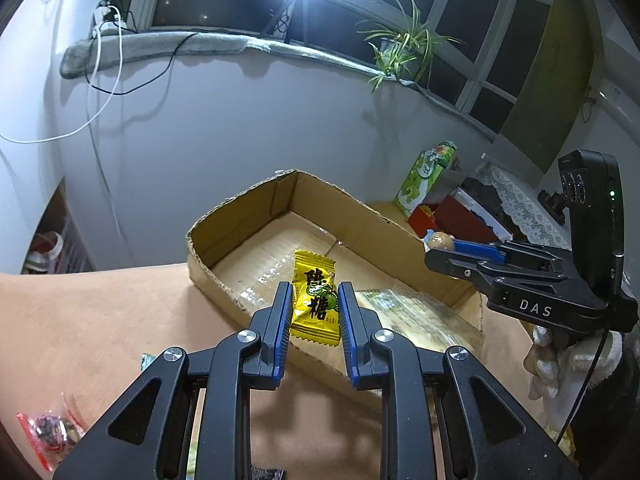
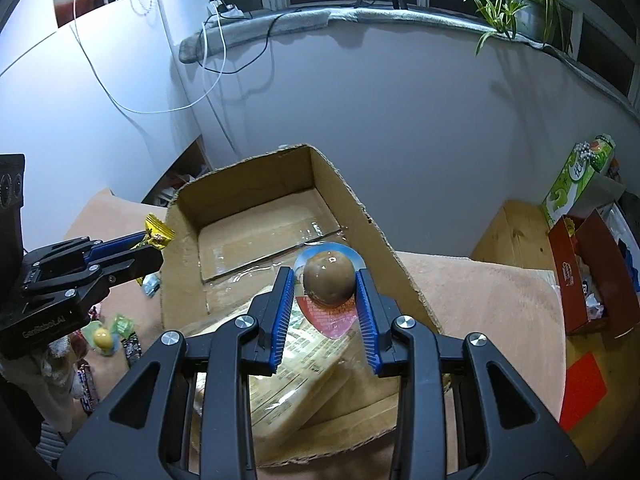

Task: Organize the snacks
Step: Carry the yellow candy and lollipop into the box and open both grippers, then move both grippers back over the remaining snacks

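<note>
My left gripper (image 1: 314,292) is shut on a yellow candy wrapper (image 1: 314,298) and holds it above the near edge of an open cardboard box (image 1: 240,220). My right gripper (image 2: 325,280) is shut on a packaged brown braised egg (image 2: 329,282) and holds it over the box (image 2: 372,216). Flat clear snack packs (image 2: 308,364) lie in the box's near end. From the left wrist view the right gripper (image 1: 434,254) is at the box's right wall with the egg (image 1: 440,241). From the right wrist view the left gripper (image 2: 156,246) is at the box's left wall with the candy (image 2: 158,236).
Loose snacks (image 2: 106,338) lie on the pink table cover (image 2: 480,300) left of the box, and a red-edged bag (image 1: 50,434) near the front left. A green carton (image 2: 576,176) and a red box (image 2: 588,276) stand at the right. A wall is behind the box.
</note>
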The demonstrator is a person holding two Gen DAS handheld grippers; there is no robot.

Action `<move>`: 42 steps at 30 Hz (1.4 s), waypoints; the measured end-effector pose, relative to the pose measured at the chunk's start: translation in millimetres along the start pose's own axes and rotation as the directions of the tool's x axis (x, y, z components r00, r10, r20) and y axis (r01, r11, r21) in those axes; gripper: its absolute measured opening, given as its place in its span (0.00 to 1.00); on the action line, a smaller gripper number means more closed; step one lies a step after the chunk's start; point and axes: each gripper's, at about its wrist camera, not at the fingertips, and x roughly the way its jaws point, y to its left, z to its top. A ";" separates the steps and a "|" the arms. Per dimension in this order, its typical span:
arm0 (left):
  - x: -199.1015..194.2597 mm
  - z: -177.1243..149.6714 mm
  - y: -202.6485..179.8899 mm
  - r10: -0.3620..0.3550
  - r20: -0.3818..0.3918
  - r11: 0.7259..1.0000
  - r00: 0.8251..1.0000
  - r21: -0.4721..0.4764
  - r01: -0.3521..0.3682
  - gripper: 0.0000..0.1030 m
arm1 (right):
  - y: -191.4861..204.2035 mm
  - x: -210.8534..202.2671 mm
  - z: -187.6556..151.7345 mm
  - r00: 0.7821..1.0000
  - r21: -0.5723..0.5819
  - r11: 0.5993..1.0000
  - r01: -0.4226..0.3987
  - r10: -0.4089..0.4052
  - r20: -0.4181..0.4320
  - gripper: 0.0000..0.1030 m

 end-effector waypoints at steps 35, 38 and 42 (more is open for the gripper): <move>-49.7 -1.8 -1.7 0.005 0.070 1.000 0.998 -0.027 -0.003 0.51 | 31.9 -56.2 -12.1 0.997 -0.031 0.999 0.018 -0.016 0.070 0.65; -66.8 -9.5 1.4 0.012 0.086 1.000 0.996 -0.024 -0.010 0.51 | 42.2 -66.5 -18.5 0.997 -0.045 0.999 0.009 -0.005 0.079 0.65; -93.7 -22.7 10.4 0.030 0.110 0.999 0.993 -0.033 -0.027 0.51 | 59.0 -78.3 -29.1 0.996 -0.071 0.997 -0.008 0.014 0.086 0.65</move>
